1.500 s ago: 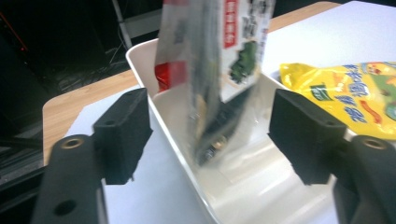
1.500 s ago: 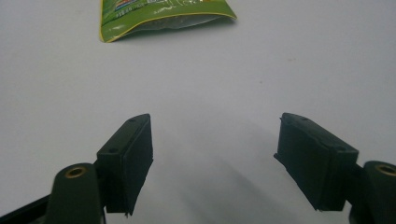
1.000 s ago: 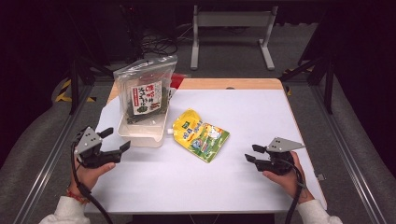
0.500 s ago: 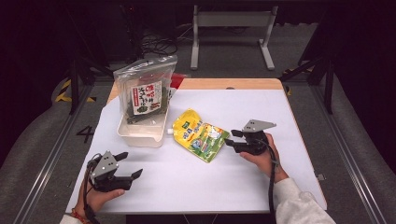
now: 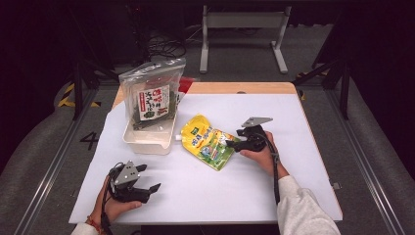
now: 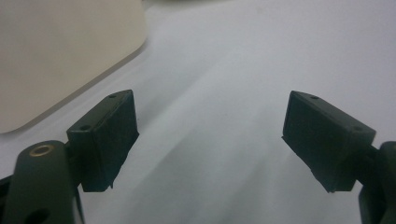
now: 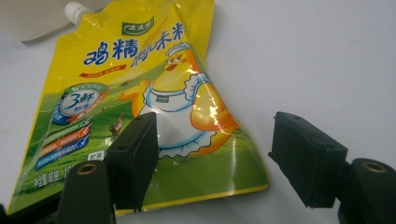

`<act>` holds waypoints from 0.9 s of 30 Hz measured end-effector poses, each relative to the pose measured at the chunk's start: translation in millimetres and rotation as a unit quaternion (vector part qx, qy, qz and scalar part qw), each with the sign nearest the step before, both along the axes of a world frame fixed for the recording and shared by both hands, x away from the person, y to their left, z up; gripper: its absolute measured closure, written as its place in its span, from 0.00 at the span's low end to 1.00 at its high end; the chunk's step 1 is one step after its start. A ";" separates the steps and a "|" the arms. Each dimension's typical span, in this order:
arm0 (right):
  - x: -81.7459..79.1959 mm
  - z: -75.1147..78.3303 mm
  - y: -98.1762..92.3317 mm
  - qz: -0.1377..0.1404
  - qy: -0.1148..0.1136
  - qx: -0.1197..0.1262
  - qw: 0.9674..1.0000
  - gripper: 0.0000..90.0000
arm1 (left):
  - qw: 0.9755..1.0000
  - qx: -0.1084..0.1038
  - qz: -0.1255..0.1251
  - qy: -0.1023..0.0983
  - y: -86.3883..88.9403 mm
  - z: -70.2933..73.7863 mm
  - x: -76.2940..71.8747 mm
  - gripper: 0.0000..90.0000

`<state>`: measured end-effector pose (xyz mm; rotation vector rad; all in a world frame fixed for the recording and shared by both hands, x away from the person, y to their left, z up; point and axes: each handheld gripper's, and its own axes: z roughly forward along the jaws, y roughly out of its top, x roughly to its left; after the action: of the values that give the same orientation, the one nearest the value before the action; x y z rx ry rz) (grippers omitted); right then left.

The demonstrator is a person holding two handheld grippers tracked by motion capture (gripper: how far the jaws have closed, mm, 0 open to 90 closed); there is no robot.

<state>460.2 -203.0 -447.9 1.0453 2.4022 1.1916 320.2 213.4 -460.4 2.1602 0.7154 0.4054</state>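
A yellow spouted pouch (image 5: 206, 142) with a cartoon hen lies flat at the middle of the white table, its spout toward the tub. My right gripper (image 5: 230, 143) points at the pouch's right edge. In the right gripper view this gripper (image 7: 215, 149) has just been opening its jaws: one is over the pouch (image 7: 140, 107) near its bottom corner and the other over bare table, neither pressing on it. My left gripper (image 5: 149, 177) rests open near the front left of the table. Its jaws (image 6: 210, 130) stand wide with bare table between them.
A white tub (image 5: 147, 139) stands left of the pouch, and a clear bag of dark green contents with a red-and-white label (image 5: 152, 98) leans in it. The tub's corner (image 6: 56, 46) appears ahead of the left gripper. White table (image 5: 293, 186) lies to the right and front.
The right gripper travelled left across the table to the pouch's edge and its jaws widened. The left gripper drew back from beside the tub toward the table's front left.
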 end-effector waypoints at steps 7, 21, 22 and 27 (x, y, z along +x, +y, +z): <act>6.2 -1.0 2.4 0.025 0.035 0.016 0.999 0.41 | 1.000 -0.014 -0.005 0.004 -4.7 3.3 2.6 0.20; 5.4 5.9 19.9 0.046 0.021 -0.030 0.998 0.26 | 0.999 -0.024 -0.029 0.017 -22.8 4.4 14.0 0.18; 8.4 3.7 18.2 0.043 0.034 -0.015 0.998 0.24 | 0.999 -0.023 -0.030 0.017 -23.2 4.1 14.7 0.18; 18.0 -5.6 12.5 0.046 0.068 0.023 0.996 0.17 | 0.998 -0.033 -0.036 0.029 -27.4 3.0 18.3 0.18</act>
<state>478.2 -190.5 -453.5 1.0739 2.5635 1.2495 338.4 186.0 -457.4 2.1357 0.6701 0.2790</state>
